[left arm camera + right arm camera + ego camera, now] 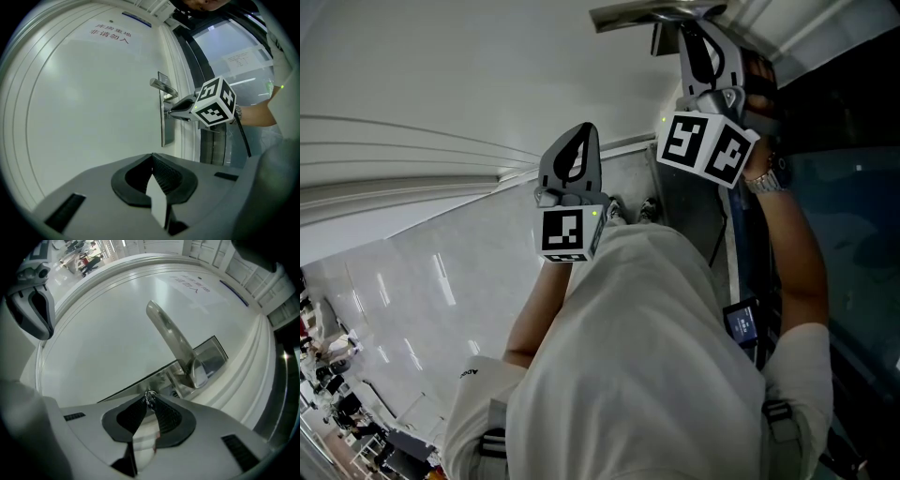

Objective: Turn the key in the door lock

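- Closest up is the right gripper point(150, 401), clamped on the head of the key point(150, 396), jaws pinched tight around it.
- The key sits in the lock on the steel plate point(213, 352), just below the lever handle point(171, 333) of the white door point(93, 343).
- Left gripper point(152, 159) is closed with nothing in it, held well apart from the door.
- My guess: the key's tiny, light, stiff metal and kinda slick, so grip the flat head square between the pads and roll straight around its shaft. Push sideways and it could slip or bend.
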A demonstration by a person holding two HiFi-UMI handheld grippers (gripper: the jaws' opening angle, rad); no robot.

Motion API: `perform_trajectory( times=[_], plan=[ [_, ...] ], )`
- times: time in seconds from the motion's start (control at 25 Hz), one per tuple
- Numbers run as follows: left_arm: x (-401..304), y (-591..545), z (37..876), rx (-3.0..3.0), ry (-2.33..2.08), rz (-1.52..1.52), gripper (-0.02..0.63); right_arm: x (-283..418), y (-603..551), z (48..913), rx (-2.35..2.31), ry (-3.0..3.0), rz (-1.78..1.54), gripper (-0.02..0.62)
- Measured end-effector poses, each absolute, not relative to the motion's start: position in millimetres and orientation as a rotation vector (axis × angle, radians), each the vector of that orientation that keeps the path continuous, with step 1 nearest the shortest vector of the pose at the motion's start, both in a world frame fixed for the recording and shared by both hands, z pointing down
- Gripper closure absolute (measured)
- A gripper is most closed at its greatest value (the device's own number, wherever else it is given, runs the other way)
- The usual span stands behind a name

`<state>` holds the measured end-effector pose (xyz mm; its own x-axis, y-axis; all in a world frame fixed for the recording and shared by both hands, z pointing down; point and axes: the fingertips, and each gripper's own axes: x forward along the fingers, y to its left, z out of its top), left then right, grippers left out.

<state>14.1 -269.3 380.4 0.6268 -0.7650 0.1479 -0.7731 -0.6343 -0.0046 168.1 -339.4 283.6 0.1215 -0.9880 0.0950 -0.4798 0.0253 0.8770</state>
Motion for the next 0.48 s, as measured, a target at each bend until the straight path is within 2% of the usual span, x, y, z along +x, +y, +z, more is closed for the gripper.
perform_trajectory(
  times=[0.2,0.36,0.48],
  plan=[
    [15.6,-268.2,381.4,2.777,-1.315,0.207,0.597,168.5,-339.5,282.2,1.635,-1.508,-0.734,0.535],
    [18.2,-267.3,380.5,2.779,-1.313,0.200,0.597,170.3,-340.1,282.4,1.718,-1.598,-0.643,0.586],
    [18.1,-268.7,379.9,2.778,-1.319,0.198,0.597,172.9,-340.5,281.7,1.806,-1.695,-0.538,0.586]
  ],
)
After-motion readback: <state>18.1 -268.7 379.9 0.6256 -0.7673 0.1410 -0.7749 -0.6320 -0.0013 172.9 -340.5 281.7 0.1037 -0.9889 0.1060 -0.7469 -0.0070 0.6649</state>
